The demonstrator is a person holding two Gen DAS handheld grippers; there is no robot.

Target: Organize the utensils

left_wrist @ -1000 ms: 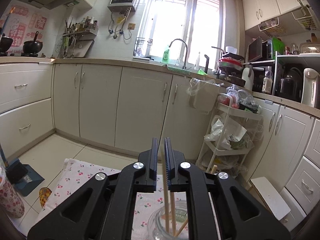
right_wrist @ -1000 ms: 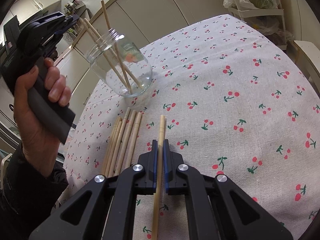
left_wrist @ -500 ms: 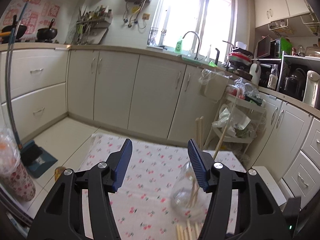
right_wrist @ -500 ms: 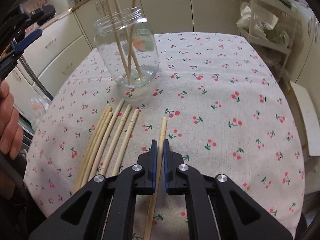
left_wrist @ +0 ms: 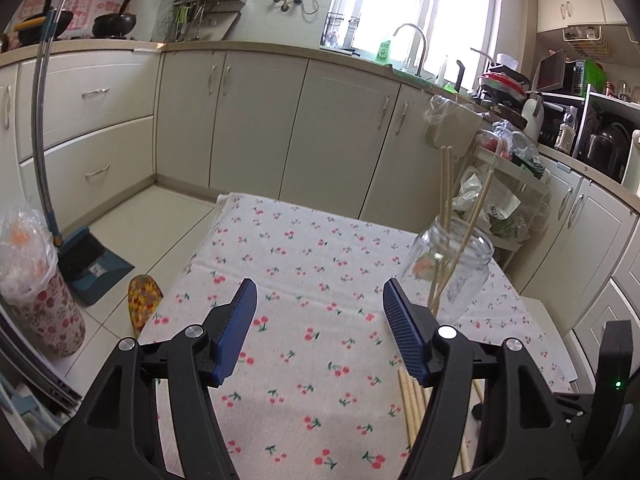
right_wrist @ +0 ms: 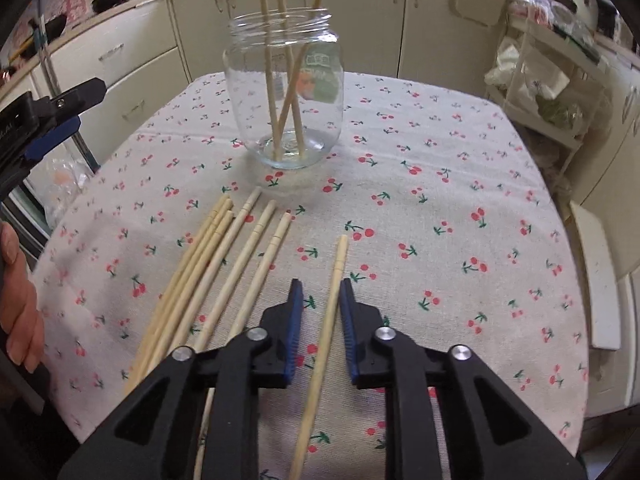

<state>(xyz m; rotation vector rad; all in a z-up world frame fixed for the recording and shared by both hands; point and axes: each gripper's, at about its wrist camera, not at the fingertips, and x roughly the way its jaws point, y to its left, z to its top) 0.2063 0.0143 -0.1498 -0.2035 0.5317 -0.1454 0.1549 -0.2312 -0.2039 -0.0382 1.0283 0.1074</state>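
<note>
Right gripper (right_wrist: 319,286) sits low over the cherry cloth (right_wrist: 460,208), jaws a little apart with a lone chopstick (right_wrist: 326,320) lying between them, not pinched; the jar (right_wrist: 284,88) stands upright at twelve o'clock, three sticks (right_wrist: 276,80) leaning inside; a loose bundle (right_wrist: 212,264) of chopsticks fans out at ten o'clock, well short of the jar; left gripper (left_wrist: 318,294) hangs over bare cloth, jaws spread wide and holding nothing, jar at its two o'clock; a dustpan (left_wrist: 94,264) rests on the floor at nine.
</note>
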